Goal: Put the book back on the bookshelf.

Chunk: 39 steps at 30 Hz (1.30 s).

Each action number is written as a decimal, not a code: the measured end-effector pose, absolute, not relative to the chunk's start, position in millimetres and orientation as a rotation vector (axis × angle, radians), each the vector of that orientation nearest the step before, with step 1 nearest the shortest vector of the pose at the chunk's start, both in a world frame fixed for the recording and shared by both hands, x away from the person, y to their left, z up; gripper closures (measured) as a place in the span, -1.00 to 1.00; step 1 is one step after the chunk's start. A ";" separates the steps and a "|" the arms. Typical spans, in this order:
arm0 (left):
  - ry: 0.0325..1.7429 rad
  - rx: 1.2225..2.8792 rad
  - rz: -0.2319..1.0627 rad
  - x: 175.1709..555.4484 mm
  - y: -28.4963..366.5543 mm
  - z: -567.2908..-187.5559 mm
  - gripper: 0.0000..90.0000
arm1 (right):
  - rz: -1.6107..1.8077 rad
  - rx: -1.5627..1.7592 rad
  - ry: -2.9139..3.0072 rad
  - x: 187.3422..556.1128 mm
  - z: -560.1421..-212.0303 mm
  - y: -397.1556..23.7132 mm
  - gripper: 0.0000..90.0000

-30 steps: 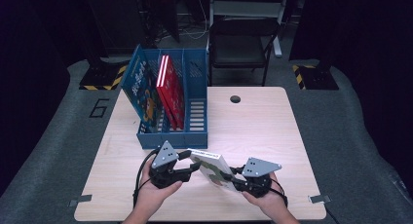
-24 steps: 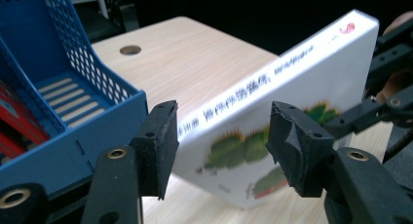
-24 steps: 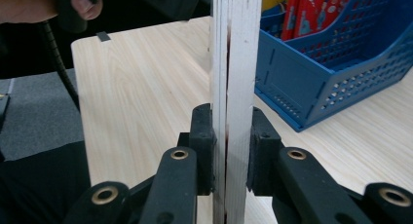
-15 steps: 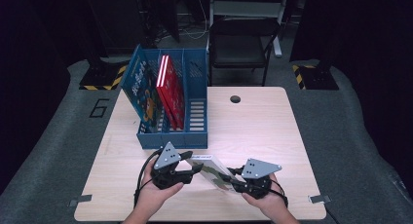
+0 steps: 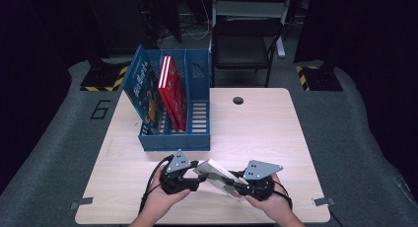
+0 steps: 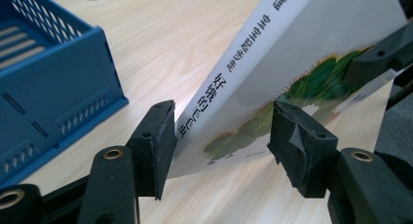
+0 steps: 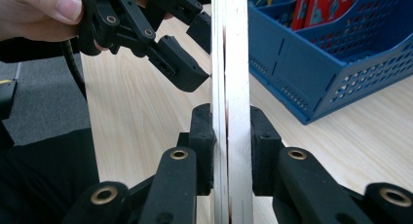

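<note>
Right gripper [image 7: 226,146] fingers clamp the book [image 5: 217,176]; left gripper [image 6: 221,136] fingers just opened, straddling its corner—regrip squarely before lifting toward the blue rack [image 5: 197,138].

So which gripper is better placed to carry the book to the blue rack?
Right. The right gripper is shut on the book. The left gripper has just been opening; its pads stand apart from the book. The rack has a free slot.
</note>
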<state>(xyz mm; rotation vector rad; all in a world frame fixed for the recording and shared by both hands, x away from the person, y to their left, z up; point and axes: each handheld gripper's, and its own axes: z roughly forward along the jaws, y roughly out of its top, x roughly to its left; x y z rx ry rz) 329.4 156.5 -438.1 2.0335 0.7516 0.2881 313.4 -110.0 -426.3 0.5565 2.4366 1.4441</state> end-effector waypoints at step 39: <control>0.563 2.024 0.258 322.7 148.2 -415.0 -0.11 | 1.434 0.514 2.503 313.8 -426.7 -102.6 0.68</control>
